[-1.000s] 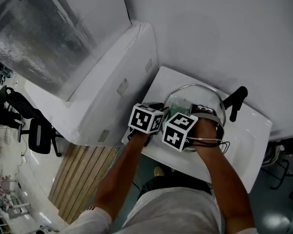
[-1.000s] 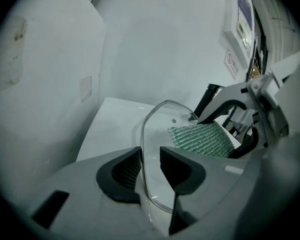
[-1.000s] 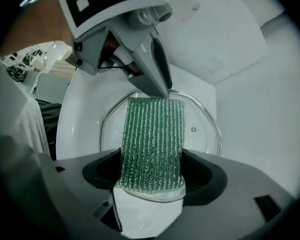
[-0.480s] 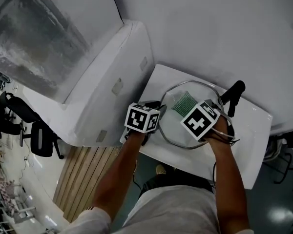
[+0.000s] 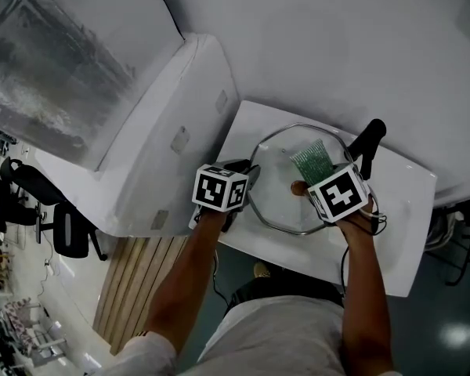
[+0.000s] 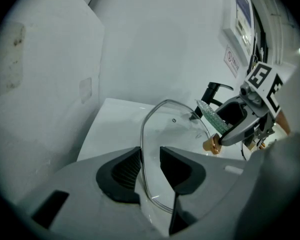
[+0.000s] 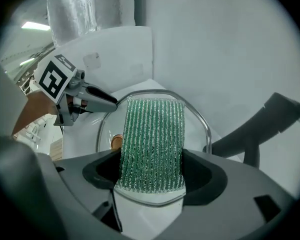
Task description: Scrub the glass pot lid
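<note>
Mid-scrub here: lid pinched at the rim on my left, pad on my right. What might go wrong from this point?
1. The left gripper holds the glass lid only by its thin rim, tilted over the sink. Scrubbing pressure may twist it loose, and it might drop and crack.
2. The scrub pad in the right gripper works close to the black faucet. A long stroke might knock against it.
</note>
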The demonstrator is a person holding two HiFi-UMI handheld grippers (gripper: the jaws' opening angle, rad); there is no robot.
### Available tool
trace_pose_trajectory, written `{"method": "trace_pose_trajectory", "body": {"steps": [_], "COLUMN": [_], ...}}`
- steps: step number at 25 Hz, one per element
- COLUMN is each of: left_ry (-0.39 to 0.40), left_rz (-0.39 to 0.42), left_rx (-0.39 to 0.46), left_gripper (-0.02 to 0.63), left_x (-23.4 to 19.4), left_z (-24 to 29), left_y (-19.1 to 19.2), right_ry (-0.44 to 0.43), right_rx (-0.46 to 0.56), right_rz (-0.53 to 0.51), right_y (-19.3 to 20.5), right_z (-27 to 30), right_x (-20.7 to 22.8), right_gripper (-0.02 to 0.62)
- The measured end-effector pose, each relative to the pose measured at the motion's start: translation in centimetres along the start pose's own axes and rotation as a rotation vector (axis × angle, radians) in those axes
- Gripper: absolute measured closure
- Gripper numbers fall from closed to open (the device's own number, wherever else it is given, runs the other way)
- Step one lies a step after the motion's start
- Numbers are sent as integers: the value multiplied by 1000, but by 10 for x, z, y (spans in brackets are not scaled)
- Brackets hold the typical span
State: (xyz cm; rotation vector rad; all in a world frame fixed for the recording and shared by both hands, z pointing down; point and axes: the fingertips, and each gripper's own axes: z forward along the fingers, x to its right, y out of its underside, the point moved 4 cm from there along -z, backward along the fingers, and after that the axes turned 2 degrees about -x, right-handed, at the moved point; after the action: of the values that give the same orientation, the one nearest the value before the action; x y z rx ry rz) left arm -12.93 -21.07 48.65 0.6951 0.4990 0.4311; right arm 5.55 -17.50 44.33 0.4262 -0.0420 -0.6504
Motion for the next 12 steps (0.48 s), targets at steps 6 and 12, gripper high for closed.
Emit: {"method": "trace_pose_trajectory", "body": {"steps": [6, 12], "left_ry": [6, 3], "left_rz": [-1, -2], "left_rx": [2, 5], "left_gripper": [474, 474], "left_x": [1, 1], "left_z": [0, 0], "left_y": [0, 0], "right_ry": [-4, -7], "right_rx": [19, 78], "right_rz": [65, 27], "right_y": [11, 8], "right_z": [-2, -15], "right_x": [5, -7], "right_gripper": [247, 247]}}
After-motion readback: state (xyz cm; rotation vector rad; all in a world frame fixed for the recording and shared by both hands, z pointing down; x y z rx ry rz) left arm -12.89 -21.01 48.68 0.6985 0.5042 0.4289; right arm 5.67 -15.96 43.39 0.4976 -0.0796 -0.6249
